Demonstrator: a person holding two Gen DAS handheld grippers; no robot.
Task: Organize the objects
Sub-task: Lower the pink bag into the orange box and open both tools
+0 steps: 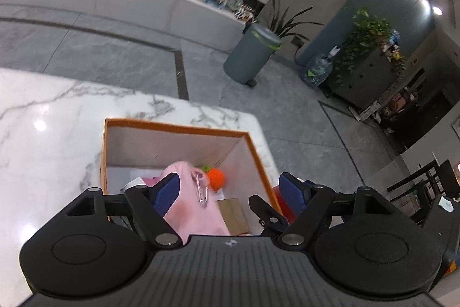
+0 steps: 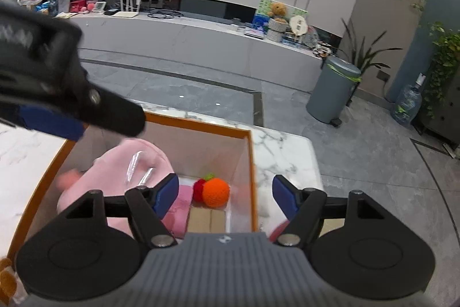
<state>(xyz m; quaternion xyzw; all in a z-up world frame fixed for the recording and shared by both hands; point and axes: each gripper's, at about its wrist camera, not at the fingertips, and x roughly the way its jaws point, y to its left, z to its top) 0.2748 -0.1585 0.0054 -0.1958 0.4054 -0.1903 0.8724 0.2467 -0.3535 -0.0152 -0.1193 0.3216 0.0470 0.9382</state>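
Box point(image 1: 175, 128), orange-rimmed, on marble table point(image 1: 43, 134), centre of both views. Contents: pink cloth bag point(image 1: 189, 209) with metal clip point(image 1: 202, 193), knitted orange point(image 2: 215, 193), red knitted fruit point(image 2: 198, 189), cardboard piece point(image 2: 205, 220). Left gripper point(image 1: 230, 192): jaws apart, holding nothing, left pad beside bag. Right gripper point(image 2: 224, 196): jaws apart, empty, straddling the box's right wall.

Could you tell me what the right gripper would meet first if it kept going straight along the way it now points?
Most likely the orange crocheted ball lying in the orange-rimmed box, which sits almost centred ahead of the open right gripper. Depth is hard to judge, so the small cardboard box just below could come first.
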